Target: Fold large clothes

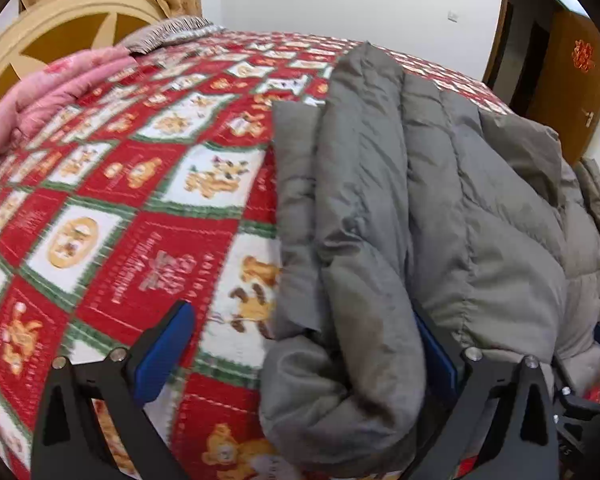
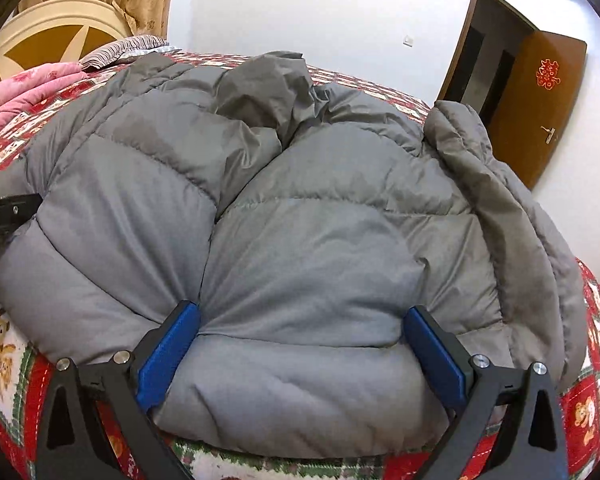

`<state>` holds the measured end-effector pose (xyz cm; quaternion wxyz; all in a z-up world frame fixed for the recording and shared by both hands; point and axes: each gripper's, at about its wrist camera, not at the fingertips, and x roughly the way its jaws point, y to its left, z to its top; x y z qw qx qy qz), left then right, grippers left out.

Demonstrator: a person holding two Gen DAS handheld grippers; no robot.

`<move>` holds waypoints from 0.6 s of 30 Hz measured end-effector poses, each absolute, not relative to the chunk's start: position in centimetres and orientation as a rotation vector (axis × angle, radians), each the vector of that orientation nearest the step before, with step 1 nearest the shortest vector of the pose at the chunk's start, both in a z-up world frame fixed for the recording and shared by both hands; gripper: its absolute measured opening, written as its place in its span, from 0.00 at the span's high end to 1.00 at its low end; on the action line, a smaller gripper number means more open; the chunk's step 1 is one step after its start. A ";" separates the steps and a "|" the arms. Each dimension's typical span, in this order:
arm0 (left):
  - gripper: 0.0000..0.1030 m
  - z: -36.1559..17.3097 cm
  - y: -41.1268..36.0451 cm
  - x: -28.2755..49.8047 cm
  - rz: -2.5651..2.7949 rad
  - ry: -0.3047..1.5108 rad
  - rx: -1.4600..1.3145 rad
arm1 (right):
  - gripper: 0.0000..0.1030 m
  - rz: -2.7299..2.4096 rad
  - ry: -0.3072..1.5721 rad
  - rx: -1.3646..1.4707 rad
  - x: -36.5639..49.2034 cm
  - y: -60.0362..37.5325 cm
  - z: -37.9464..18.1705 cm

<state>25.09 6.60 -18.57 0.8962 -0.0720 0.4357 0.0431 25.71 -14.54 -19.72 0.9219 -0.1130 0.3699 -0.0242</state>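
1. A bulky grey quilted down jacket [image 2: 300,208] lies on a bed covered by a red, white and green teddy-bear patterned quilt [image 1: 140,200]. It is spread puffy side up, with its hem towards the cameras and its collar end towards the far wall.
2. The right tongs [image 2: 302,344] stand spread wide, their blue pads on either side of the middle bulge of the near hem. The padding sits between the pads, but they are not pinched shut on it.
3. The left tongs [image 1: 304,344] are spread wide as well. One blue pad hangs over bare quilt; the other is tucked against the side of the folded grey sleeve roll [image 1: 352,280], which fills much of the gap.
4. The jacket's long axis runs straight away from both tongs, hem near and collar far. The sleeve roll lies along that same axis at the jacket's left edge.
5. By my judgement, the next move turns on this: the hem is the nearest part to both hands. The right hand is centred on the body, the left on the side edge, so either could lift its part and carry it away along that axis.
6. A pink padded blanket [image 1: 52,92] lies bunched at the far left by the cream and tan headboard [image 1: 60,36], well apart from the jacket.
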 end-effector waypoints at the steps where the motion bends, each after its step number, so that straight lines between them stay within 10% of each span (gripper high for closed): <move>1: 0.09 -18.5 6.5 25.1 0.070 0.898 -0.161 | 0.02 -0.050 0.759 -0.231 25.6 -14.6 -19.8; 9: 0.75 -18.1 5.8 24.6 -0.078 0.869 -0.222 | 0.02 -0.055 0.747 -0.225 25.1 -14.5 -20.0; 18: 0.89 -15.9 6.0 22.8 -0.086 0.807 -0.181 | 0.02 -0.075 0.760 -0.226 25.0 -14.1 -19.8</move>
